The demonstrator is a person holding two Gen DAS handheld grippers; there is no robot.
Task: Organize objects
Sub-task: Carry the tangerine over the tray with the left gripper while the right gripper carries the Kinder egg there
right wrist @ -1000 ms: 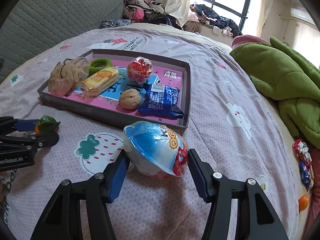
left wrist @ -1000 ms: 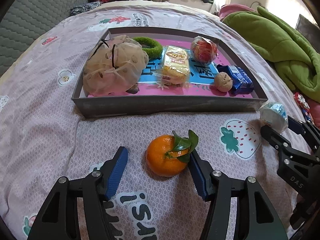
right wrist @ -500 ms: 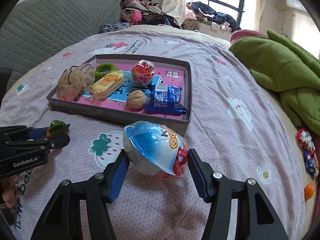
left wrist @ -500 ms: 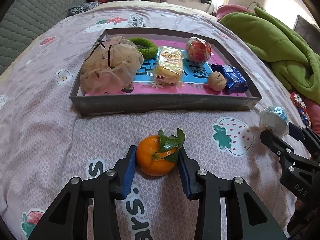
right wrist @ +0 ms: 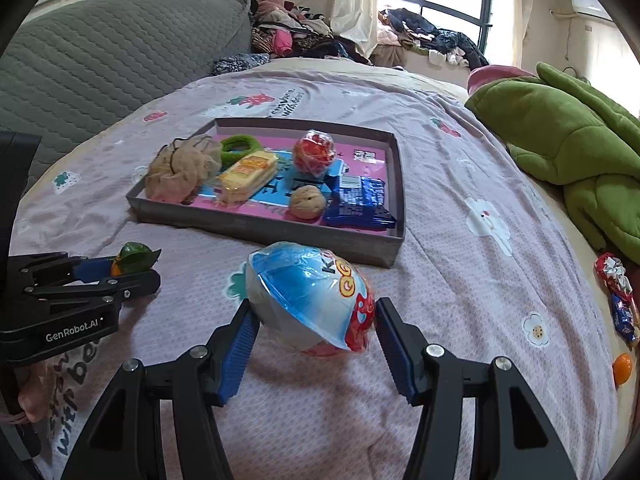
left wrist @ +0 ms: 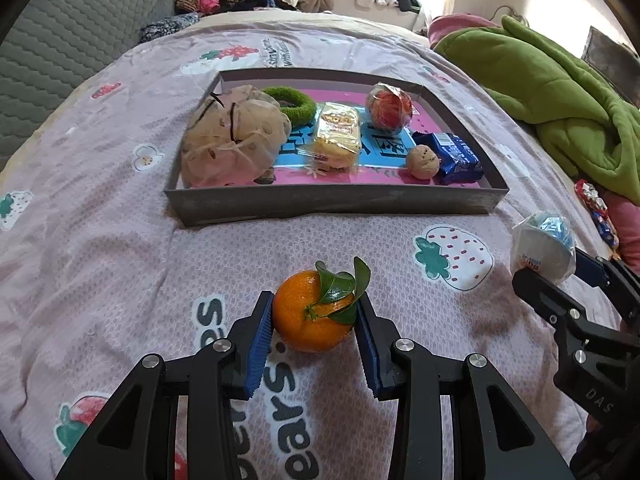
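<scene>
**Both claws loaded, short of the tray**

My left view shows the blue pads of my left claw (left wrist: 314,322) pinching the tangerine (left wrist: 314,316) on both sides; my right view catches only a sliver of that fruit behind the claw's black body. My right claw (right wrist: 314,320) cradles the wrapped chocolate egg (right wrist: 310,300). The left pad touches it, but the crinkled film hides whether the right pad presses, so I cannot tell if it is clamped.

Both loads sit just in front of the tray (left wrist: 336,200), the egg toward its right corner. Inside the tray lie a beige mesh scrunchie (left wrist: 234,138), green hair ring (left wrist: 294,106), yellow snack pack (left wrist: 336,136), red wrapped ball (left wrist: 390,108), walnut (left wrist: 422,160) and blue packet (left wrist: 458,158).

The tangerine is bright orange, with two green leaves.
</scene>
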